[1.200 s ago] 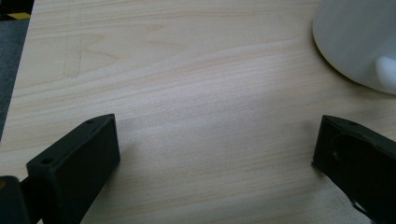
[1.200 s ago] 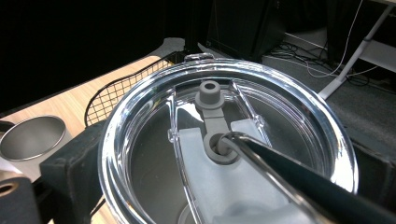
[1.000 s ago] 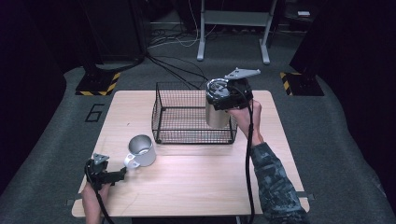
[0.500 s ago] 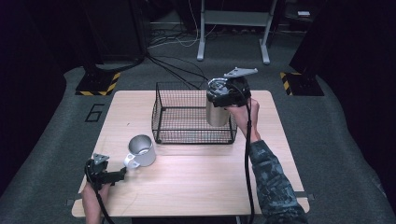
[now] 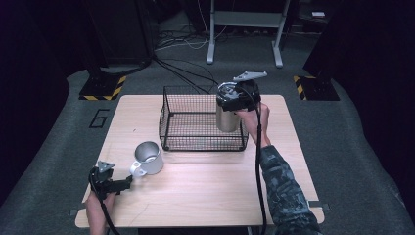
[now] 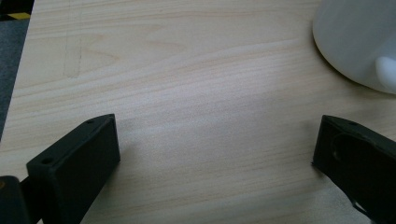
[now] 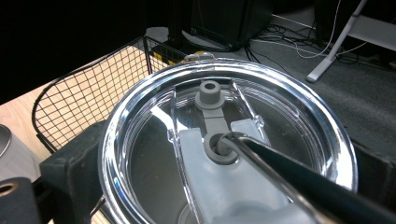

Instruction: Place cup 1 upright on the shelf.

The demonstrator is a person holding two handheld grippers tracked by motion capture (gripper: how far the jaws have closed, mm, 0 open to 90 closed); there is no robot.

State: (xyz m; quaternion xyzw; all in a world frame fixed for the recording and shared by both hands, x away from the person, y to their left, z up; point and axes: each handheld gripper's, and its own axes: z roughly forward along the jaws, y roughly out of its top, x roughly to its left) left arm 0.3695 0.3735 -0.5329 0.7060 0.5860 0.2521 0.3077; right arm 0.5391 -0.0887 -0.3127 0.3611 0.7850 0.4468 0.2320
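We see a tall stainless-steel tumbler with a clear plastic lid held upright in the right gripper, off the table and over the right end of the black wire basket. The high view gives its brushed metal body against the basket's right wall, but we cannot tell from it whether the base hangs inside the basket or just above the rim. The right gripper view gives what the high view cannot: the clear lid up close, round, with a bright glossy rim, a grey rubber plug standing at the far side and a pale sliding tab across the middle, with a thin rod crossing the lid from lower right to a grey ring at its centre. There the black jaws press against the tumbler from either side, closed onto it. Past the lid, the basket's mesh wall and bare floor show.

Well apart, near the front left of the table, the left gripper rests low, its jaws spread wide with nothing between them. Just beside it stands a short silver metal mug with a handle; the left gripper view shows the mug's pale wall at the upper right, clear of the jaws.
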